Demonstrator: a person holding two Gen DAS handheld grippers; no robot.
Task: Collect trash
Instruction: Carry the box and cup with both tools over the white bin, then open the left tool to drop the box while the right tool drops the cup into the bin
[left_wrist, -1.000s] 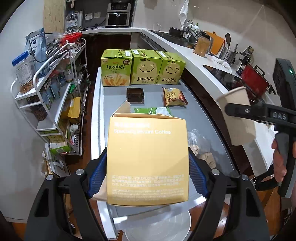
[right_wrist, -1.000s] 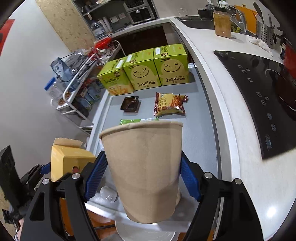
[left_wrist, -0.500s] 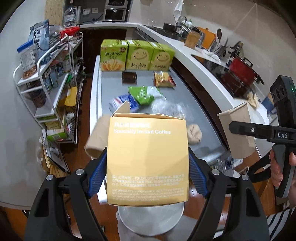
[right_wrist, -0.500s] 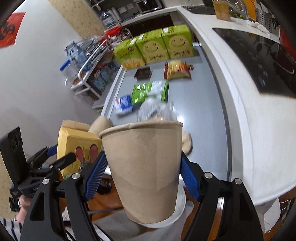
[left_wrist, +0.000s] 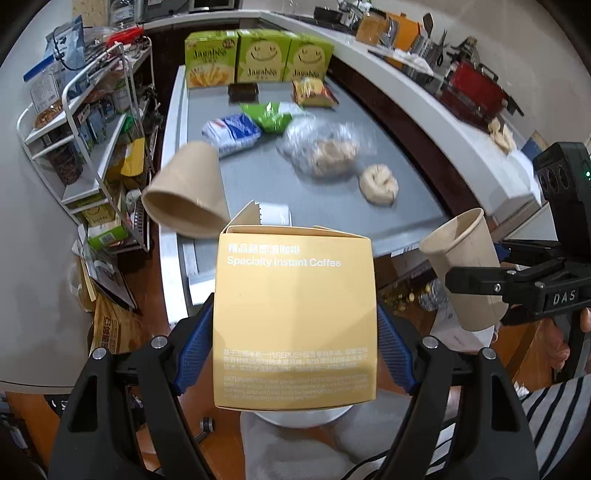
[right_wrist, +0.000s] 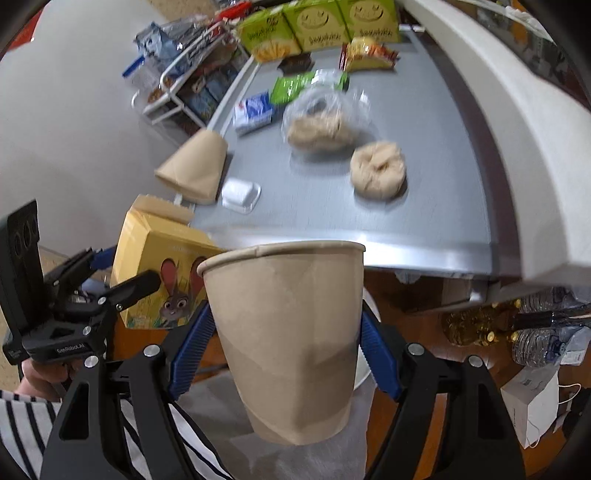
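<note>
**Mira:** Both tongs had drawn back from the table and sunk since a second earlier; the snack packets that had been close ahead now lay well beyond the tips, and a pale bin lid showed just below both loads.

**Jon:** What were they carrying?

**Mira:** The left tongs were clamped on the yellow coffee box, pads on its two side panels. The right tongs pinched the paper cup around its middle, mouth away from the camera.

**Jon:** How would those handle?

**Mira:** Both looked light and empty. I judged the carton fairly stiff, best gripped low across its sides. The cup was thin-walled and crushable; a light squeeze mid-body suited it.

**Jon:** Anything left?

**Mira:** A second cup lay tipped over ahead of the left tongs.
</note>
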